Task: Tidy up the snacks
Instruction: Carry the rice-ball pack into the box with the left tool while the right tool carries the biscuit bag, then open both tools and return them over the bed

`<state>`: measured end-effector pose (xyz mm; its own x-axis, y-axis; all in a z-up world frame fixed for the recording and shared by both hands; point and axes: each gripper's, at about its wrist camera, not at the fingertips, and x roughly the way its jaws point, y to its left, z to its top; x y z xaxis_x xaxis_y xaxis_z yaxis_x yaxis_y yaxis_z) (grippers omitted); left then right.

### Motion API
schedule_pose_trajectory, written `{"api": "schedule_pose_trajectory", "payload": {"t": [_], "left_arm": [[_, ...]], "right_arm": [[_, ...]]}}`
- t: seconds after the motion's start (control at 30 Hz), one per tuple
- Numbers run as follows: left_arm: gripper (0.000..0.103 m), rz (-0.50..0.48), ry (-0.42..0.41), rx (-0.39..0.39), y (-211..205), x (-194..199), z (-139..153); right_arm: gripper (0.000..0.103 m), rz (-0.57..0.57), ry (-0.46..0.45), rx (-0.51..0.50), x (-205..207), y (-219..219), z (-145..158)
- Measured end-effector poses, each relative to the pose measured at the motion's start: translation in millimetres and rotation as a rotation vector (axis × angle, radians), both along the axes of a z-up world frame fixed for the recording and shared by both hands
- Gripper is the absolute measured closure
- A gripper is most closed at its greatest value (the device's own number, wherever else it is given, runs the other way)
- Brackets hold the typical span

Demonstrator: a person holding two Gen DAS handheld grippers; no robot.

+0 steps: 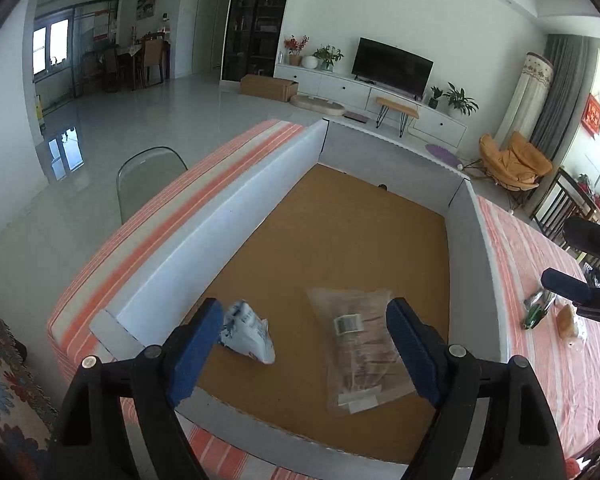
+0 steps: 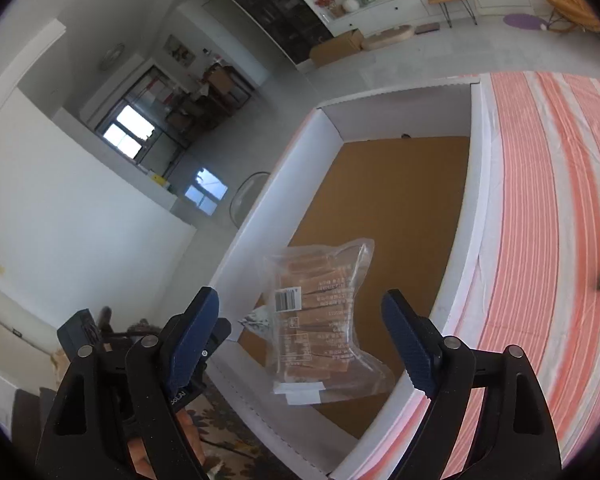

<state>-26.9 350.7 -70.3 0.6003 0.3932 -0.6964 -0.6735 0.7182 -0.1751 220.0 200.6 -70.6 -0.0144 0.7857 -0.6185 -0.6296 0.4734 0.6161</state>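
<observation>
Your left gripper stands released, jaws wide, nothing between the pads; your right gripper likewise released and empty, poised above the near end of the box. Contents of the white-walled cardboard box with brown floor: one clear packet of brown snack bars, barcode label up, lying flat; one crumpled white-and-blue wrapper just beside it, toward the left wall. Outside the box, on the orange-striped tablecloth: a green-wrapped snack and a bun-like item, well apart from the packet.

television | orange chair | striped tablecloth | potted plants
</observation>
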Motion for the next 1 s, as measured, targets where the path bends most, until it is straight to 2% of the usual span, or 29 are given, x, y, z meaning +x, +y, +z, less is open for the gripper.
{"api": "schedule_pose_trajectory", "payload": {"t": [0.07, 0.13, 0.23, 0.3, 0.4, 0.53, 0.63, 0.77, 0.87, 1.0], "left_arm": [[0.018, -0.029, -0.005, -0.005, -11.3, 7.1, -5.5], [0.017, -0.089, -0.027, -0.023, -28.9, 17.6, -5.2], [0.017, -0.227, -0.074, -0.051, -65.1, 40.1, 2.0], [0.014, -0.343, -0.095, -0.063, -97.9, 58.5, 8.6], [0.005, -0.517, -0.101, -0.065, -153.8, 89.2, 13.2], [0.005, -0.665, -0.057, -0.068, -218.4, 138.2, -2.7], [0.005, -0.699, 0.002, -0.045, -253.4, 178.3, -23.7], [0.005, -0.684, 0.085, 0.042, -271.7, 222.8, -63.2], [0.005, -0.647, 0.126, 0.028, -266.8, 247.5, -88.0], [0.005, -0.603, 0.148, 0.005, -260.2, 266.0, -106.5]], "right_arm": [[0.017, -0.057, -0.009, 0.002, 12.1, -25.1, -6.7], [0.017, -0.130, -0.075, -0.047, 14.8, -62.5, -11.4], [0.017, -0.283, -0.219, -0.213, 21.9, -122.8, -29.9], [0.017, -0.398, -0.274, -0.323, 24.0, -169.6, -42.1], [0.017, -0.598, -0.249, -0.429, 33.8, -246.6, -66.7], [0.017, -0.839, -0.180, -0.502, 47.6, -328.3, -83.0], [0.017, -0.951, -0.131, -0.553, 64.1, -370.2, -88.9], [0.017, -0.991, -0.109, -0.585, 92.0, -396.2, -100.5], [0.017, -0.976, -0.111, -0.604, 100.3, -403.0, -109.0], [0.016, -0.977, -0.186, -0.655, 103.7, -403.9, -113.7]]}}
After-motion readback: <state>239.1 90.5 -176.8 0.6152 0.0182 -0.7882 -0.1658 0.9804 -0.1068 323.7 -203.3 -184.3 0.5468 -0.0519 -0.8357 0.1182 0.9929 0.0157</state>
